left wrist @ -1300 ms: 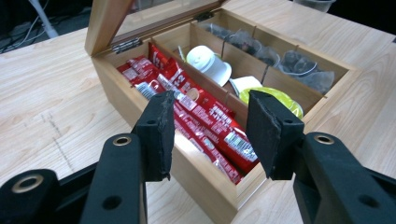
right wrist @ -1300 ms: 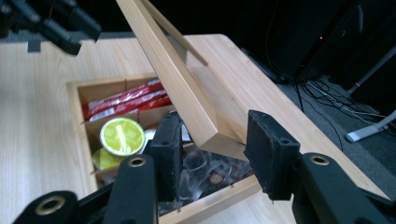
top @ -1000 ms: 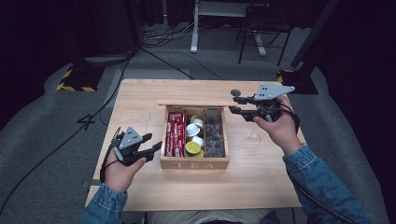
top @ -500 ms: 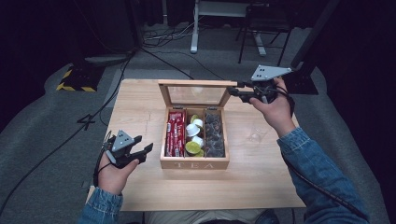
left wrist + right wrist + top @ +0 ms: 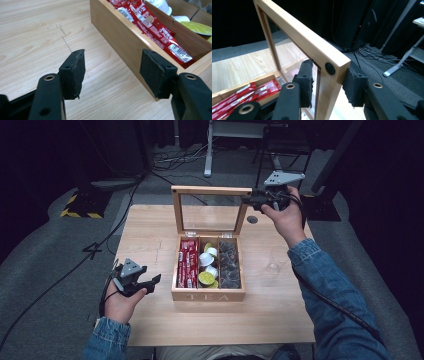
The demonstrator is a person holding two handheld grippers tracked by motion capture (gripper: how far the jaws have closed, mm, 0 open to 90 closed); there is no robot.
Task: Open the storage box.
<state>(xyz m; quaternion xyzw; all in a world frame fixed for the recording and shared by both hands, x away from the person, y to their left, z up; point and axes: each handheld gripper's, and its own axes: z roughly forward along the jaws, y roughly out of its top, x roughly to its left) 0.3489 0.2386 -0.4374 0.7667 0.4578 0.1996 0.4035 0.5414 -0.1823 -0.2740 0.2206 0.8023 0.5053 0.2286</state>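
A wooden tea box (image 5: 208, 296) stands mid-table with its glass lid (image 5: 210, 190) raised upright. My right gripper (image 5: 248, 200) is at the lid's top right corner. In the right gripper view its pads (image 5: 305, 82) sit on either side of the lid frame (image 5: 299, 37), gripping it, and the jaws have just been opening a little. My left gripper (image 5: 154, 284) rests low on the table, left of the box. Its jaws (image 5: 112, 67) are open, have just been opening, and hold nothing. The box's left wall (image 5: 120, 37) is just beyond the right pad. Red sachets (image 5: 187, 262) fill the left compartment.
White and green capsules (image 5: 207, 265) lie in the middle compartment and dark packets (image 5: 230, 265) in the right one. A clear glass (image 5: 274, 265) stands on the table (image 5: 150, 230) right of the box. Cables and a desk leg (image 5: 207, 150) lie beyond the far edge.
The lid has swung from nearly flat to upright as my right gripper rose and moved away with it. My left gripper has drifted down and left, and its jaws stand wider.
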